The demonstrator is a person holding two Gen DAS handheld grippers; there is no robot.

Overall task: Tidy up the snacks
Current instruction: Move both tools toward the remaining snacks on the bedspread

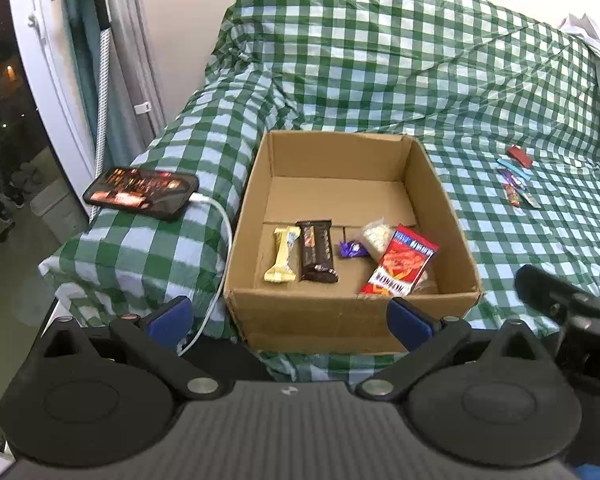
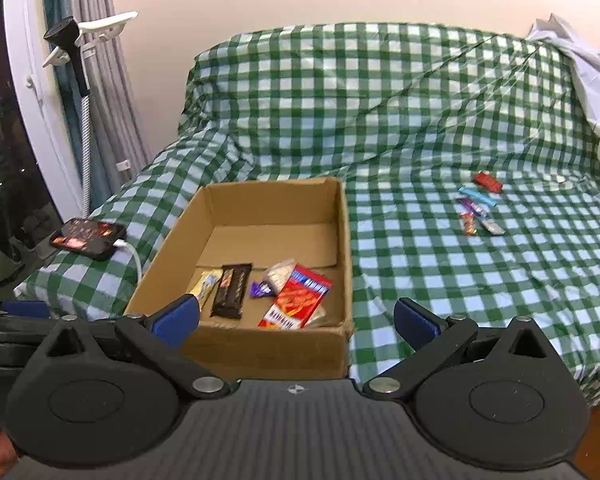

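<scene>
An open cardboard box (image 1: 352, 316) (image 2: 268, 350) sits on a bed with a green checked cover. In it lie a yellow bar (image 1: 282, 254), a brown chocolate bar (image 1: 317, 250) (image 2: 231, 290), a small purple candy (image 1: 352, 249), a clear bag of pale snacks (image 1: 376, 236) and a red snack pack (image 1: 400, 266) (image 2: 298, 302). Several small snacks (image 1: 516, 178) (image 2: 480, 208) lie loose on the cover to the right. My left gripper (image 1: 290, 318) is open and empty in front of the box. My right gripper (image 2: 296, 320) is open and empty near the box's front right corner.
A phone (image 1: 142, 192) (image 2: 87, 238) on a white charging cable lies on the bed's left corner. A window frame and curtain (image 1: 120, 60) stand at the left. A white cloth (image 2: 592, 72) lies at the far right. The right gripper's body (image 1: 572, 320) shows in the left wrist view.
</scene>
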